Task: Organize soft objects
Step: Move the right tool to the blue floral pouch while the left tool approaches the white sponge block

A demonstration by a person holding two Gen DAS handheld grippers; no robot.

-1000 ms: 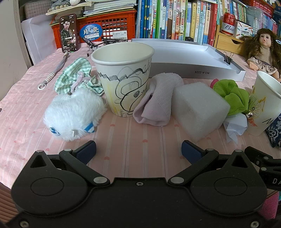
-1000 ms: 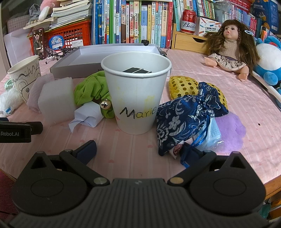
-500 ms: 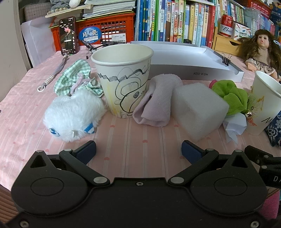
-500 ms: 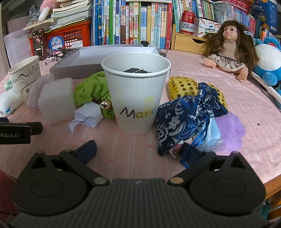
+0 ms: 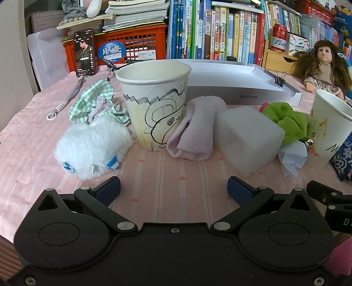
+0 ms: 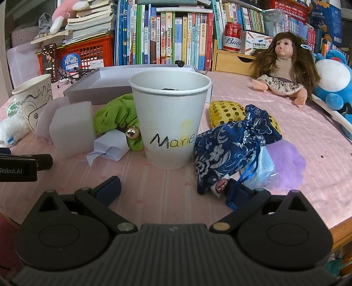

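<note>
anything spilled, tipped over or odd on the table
Nothing spilled or tipped: both the doodled cup and the Marie cup stand upright. The Marie cup holds something dark, hard to identify, not soft-looking.

you've tipped both grippers up a touch. from your right gripper [image 6: 173, 189], the marie cup [image 6: 170, 123] now shows less of its inside: the black clips [image 6: 169, 89] in it have sunk to a sliver behind the rim, and the red can [image 6: 232, 36] behind the marie cup sits lower in view. from your left gripper [image 5: 173, 189], the doodled cup [image 5: 154, 105] left of the marie cup has slid down the frame and looks slightly smaller, with more of the book stack [image 5: 136, 13] showing above it.
</note>
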